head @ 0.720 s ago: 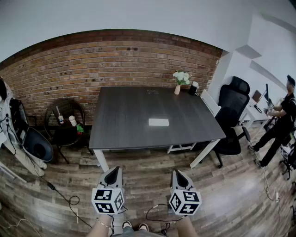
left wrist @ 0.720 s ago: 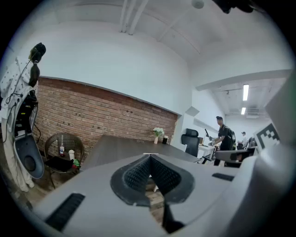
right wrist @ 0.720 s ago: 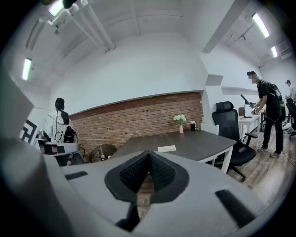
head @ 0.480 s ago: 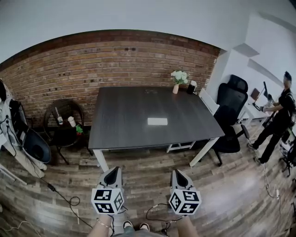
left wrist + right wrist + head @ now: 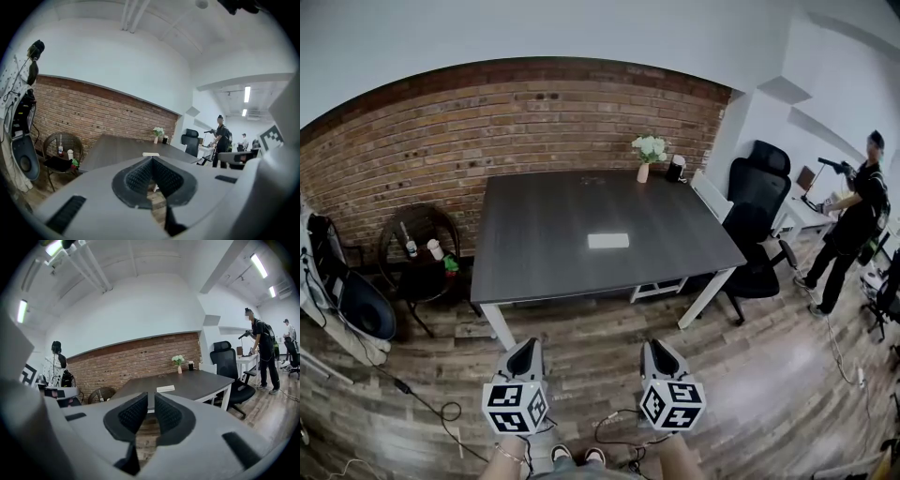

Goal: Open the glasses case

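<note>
Approach stage: the view has shifted slightly rightward, and no reach has begun. The case point(image 5: 608, 241) lies mid-way across the desk point(image 5: 534, 216), well beyond both claws. Left claw point(image 5: 525, 345) is pressed together; right claw point(image 5: 657, 344) is slightly spread, empty.

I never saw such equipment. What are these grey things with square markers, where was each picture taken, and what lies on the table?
A standing person holds two grey hand tools with two jaws each: the left gripper and the right gripper; the marked cubes belong to them. One picture comes from a camera on the person's head, the others from a camera on each gripper. On the dark rectangular table are a flat white glasses case, a small vase of white flowers and a dark cup. Nothing is held: the left jaws are together, the right slightly apart.
</note>
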The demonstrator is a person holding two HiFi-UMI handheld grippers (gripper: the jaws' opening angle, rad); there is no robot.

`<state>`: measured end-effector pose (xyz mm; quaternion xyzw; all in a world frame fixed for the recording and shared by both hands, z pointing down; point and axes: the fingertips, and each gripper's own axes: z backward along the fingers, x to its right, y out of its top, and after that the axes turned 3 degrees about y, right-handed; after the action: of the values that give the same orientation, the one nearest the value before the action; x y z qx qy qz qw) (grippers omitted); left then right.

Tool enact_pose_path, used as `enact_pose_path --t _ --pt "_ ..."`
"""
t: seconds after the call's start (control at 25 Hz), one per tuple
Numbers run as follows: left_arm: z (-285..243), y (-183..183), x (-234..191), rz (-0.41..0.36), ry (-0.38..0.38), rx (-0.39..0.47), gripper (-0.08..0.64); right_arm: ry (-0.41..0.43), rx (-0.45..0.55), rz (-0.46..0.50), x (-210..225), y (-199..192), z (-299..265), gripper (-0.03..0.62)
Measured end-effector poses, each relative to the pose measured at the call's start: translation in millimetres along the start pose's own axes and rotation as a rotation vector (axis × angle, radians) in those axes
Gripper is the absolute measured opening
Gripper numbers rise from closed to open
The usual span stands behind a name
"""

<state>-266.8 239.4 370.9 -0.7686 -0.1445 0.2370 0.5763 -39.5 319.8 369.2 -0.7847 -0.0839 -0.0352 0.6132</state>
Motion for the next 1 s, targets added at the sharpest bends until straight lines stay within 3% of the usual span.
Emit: enact_pose_path --t 0.28,0.72,1.0 --pt "1 0 -12 -0.008 0.001 -0.004 -0.005 -0.038 0.008 0.005 -1 0 -4 0.101" --pt "-16 -3 -44 0.000 -0.015 -0.033 -0.005 -0.107 -0.004 -0.018 -9 -12 -14 0.101" --pt "-49 -19 -37 -0.003 -0.052 -0.079 -0.005 -0.140 -0.032 -0.045 9 -20 -33 0.098"
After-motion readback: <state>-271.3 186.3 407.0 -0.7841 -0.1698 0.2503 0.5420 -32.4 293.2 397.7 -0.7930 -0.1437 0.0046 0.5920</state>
